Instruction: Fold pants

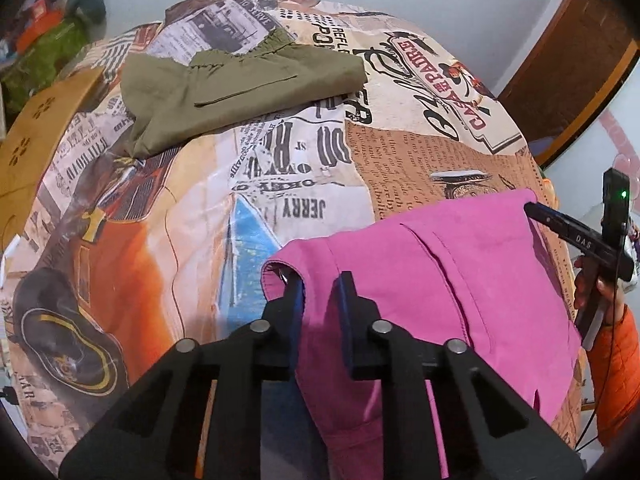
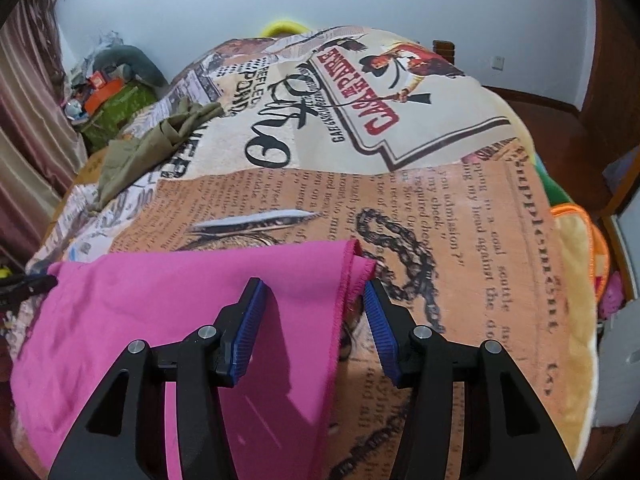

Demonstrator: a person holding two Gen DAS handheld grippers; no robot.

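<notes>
Pink pants (image 1: 460, 280) lie at the near edge of a bed under a newspaper-print cover (image 1: 304, 168). My left gripper (image 1: 322, 286) pinches a fold at their left corner, and the cloth fills the narrow gap between the blue pads. In the right wrist view the pink pants (image 2: 160, 312) end in a stitched hem corner. That corner lies between the wide-apart fingers of my right gripper (image 2: 314, 292), and neither pad presses on it. The right gripper's tip (image 1: 534, 208) also shows in the left wrist view, at the cloth's far right corner.
Folded olive pants (image 1: 240, 84) lie further back on the bed, to the left. A hand in an orange sleeve (image 1: 616, 368) holds the right gripper. A wooden board (image 1: 36, 128) stands at the bed's left side, with clutter (image 1: 44, 32) behind it and a brown door (image 1: 568, 72) at the right.
</notes>
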